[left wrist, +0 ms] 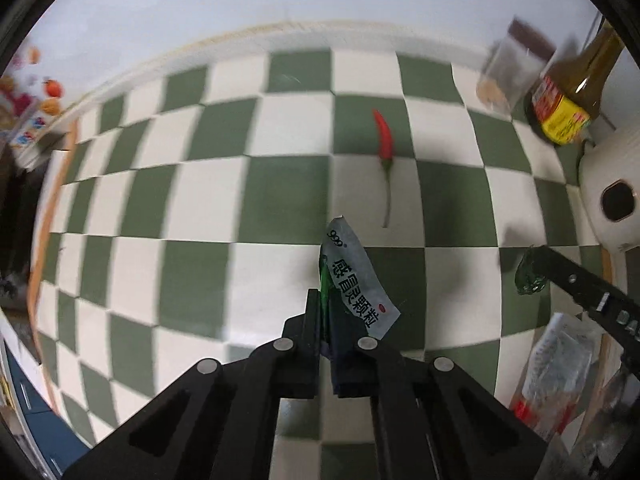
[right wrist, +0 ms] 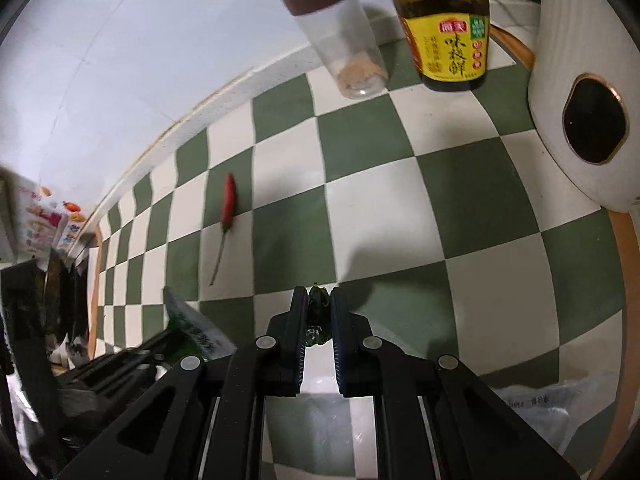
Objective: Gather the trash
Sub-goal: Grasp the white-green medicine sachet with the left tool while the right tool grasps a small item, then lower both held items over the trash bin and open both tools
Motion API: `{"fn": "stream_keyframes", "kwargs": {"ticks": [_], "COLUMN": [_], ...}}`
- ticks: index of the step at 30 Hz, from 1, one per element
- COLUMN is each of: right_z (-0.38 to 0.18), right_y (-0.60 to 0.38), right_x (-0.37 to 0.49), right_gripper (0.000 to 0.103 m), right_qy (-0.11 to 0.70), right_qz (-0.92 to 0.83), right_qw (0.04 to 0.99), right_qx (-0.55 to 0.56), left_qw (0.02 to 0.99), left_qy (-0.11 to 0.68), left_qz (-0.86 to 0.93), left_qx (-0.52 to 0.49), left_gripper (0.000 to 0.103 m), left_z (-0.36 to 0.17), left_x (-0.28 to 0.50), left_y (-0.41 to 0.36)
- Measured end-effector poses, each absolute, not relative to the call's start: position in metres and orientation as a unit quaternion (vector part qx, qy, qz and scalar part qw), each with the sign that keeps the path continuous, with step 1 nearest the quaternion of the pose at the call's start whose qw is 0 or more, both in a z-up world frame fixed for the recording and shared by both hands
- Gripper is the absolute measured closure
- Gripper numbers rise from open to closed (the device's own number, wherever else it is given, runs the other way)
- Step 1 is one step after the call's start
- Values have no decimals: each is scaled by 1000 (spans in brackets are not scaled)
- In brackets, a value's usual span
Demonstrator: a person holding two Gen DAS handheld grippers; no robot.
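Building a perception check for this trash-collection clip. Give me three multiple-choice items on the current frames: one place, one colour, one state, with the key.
1. Where does the chili pepper lie?
A. on the checkered tablecloth
B. inside the jar
C. in the left gripper

2. What colour is the lid of the clear jar?
A. green
B. brown
C. white

3. What is the left gripper doing?
A. open, holding nothing
B. shut on the sauce bottle
C. shut on the medicine sachet

Key: 1 A, the pepper rests flat on the squares, apart from both grippers. 2 B, the right wrist view shows a brown cap. 3 C, the sachet sticks out from between its closed fingers.
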State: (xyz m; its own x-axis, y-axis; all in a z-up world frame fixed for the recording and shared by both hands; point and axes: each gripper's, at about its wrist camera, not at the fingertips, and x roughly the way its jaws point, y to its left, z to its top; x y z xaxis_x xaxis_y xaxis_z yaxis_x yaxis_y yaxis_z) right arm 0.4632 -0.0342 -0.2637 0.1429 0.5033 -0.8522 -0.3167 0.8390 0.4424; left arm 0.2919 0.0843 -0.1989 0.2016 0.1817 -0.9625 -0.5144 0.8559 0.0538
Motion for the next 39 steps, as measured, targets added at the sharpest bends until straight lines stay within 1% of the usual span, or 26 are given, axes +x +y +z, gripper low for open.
{"fn": "stream_keyframes", "kwargs": {"ticks": [5, 8, 11, 14, 19, 23, 26, 29, 31, 34, 37, 39], "right_z": [-231, -209, -190, -170, -150, -144, -155, -179, -205, -262, -340, -396], "right_y": [-58, -70, -78, -89, -111, -135, -149, -160, -168, -178, -189, -195], "right_x": [427, 394, 351, 294, 197, 120, 70, 36, 15, -7, -20, -22], "right_gripper": [91, 91, 91, 91, 92, 92, 92, 92, 92, 92, 92, 92], "right_qy": [581, 566, 547, 520, 490, 483, 502, 532, 559, 605, 648, 674], "right_qz": [289, 292, 290, 281, 260, 242, 236, 231, 227, 220, 222, 227], "right_qw": [758, 769, 784, 807, 832, 842, 832, 814, 798, 765, 729, 703], "right_qx": [73, 58, 38, 17, 5, 8, 10, 3, -6, -14, -1, 27], "left_qw": [784, 794, 808, 826, 848, 854, 841, 816, 792, 751, 700, 667], "left_qy": [550, 531, 505, 472, 443, 449, 486, 534, 571, 618, 665, 686], "left_qz": [265, 277, 293, 301, 286, 257, 227, 198, 186, 178, 172, 168], "left_qx": [-115, -100, -78, -64, -55, -50, -74, -98, -113, -151, -195, -235], "left_gripper": [102, 102, 102, 102, 102, 102, 102, 102, 102, 102, 102, 101], "left_z": [-152, -138, -132, -120, -109, -113, -137, -178, -215, -275, -354, -414], "left_x": [250, 218, 189, 146, 78, 25, -3, -30, -45, -61, -69, -70], "left_y": [76, 68, 79, 73, 55, 40, 32, 21, 15, 14, 16, 20]}}
